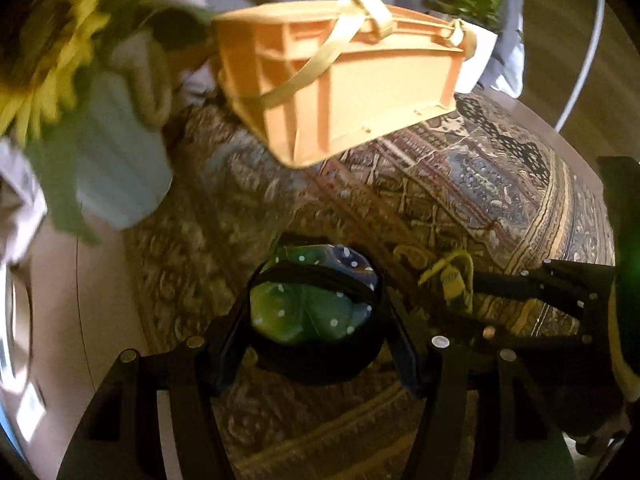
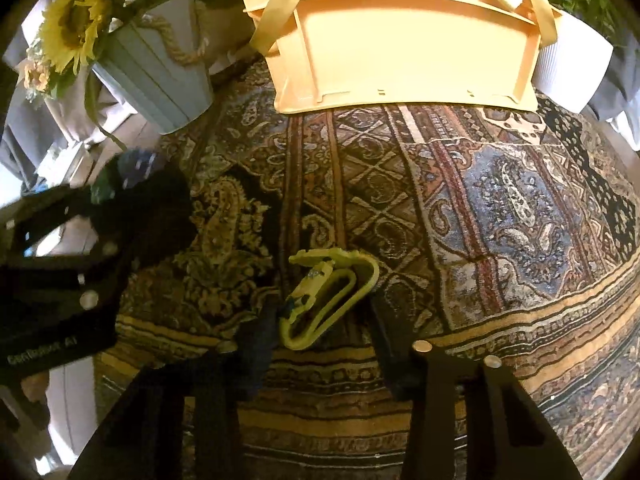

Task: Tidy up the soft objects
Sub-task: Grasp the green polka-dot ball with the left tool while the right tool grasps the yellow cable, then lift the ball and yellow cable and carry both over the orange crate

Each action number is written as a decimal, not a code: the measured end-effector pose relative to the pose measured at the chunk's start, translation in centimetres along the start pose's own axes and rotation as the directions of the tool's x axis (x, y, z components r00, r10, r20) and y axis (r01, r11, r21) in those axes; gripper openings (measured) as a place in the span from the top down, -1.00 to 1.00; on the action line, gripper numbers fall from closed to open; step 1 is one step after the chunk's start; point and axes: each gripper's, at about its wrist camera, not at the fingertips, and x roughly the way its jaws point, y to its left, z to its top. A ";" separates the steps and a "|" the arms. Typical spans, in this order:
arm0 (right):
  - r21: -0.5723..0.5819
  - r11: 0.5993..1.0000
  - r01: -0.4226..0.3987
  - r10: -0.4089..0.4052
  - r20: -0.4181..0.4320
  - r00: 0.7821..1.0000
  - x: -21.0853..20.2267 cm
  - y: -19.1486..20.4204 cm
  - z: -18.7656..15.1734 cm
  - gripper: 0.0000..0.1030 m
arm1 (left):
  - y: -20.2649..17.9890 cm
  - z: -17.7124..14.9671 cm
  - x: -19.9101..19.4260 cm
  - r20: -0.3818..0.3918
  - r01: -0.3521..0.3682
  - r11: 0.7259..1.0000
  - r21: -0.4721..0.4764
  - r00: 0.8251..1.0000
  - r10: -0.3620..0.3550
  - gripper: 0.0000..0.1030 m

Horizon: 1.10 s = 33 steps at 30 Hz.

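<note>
Patterned woven cloth [image 2: 500, 200], orange crate [image 2: 400, 40], possibly sofa behind

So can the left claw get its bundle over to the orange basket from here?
Probably yes. The left claw is shut on the green polka-dot bundle, and only bare patterned rug lies between it and the orange basket ahead.

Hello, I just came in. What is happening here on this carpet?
A person is tidying soft things, holding one hand-held gripper in each hand. The left hand-held gripper holds a green dotted cloth bundle with a black band around it. The right hand-held gripper is closed on a yellow strap. Both are above the patterned carpet, in front of an orange crate.
</note>
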 end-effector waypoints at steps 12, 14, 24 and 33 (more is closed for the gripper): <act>0.039 0.999 -0.034 0.035 -0.023 0.999 0.0 -0.5 -0.1 0.39 | 0.1 -0.9 0.4 -0.031 0.014 0.998 -0.057 0.999 -0.016 -0.21; 0.035 0.999 -0.031 0.031 -0.014 0.999 -0.1 -0.3 -0.1 0.51 | 0.1 -0.8 0.4 -0.028 0.008 0.999 -0.053 1.000 -0.009 -0.20; 0.000 1.000 -0.018 0.017 0.062 0.998 -2.6 0.7 0.3 0.55 | -0.2 -0.6 -1.0 0.012 0.010 0.995 -0.095 1.000 -0.009 -0.20; -0.038 0.999 -0.028 0.033 0.137 0.990 -6.0 0.0 0.5 0.55 | -1.6 0.0 -4.1 0.084 -0.015 0.985 -0.171 0.996 0.030 -0.20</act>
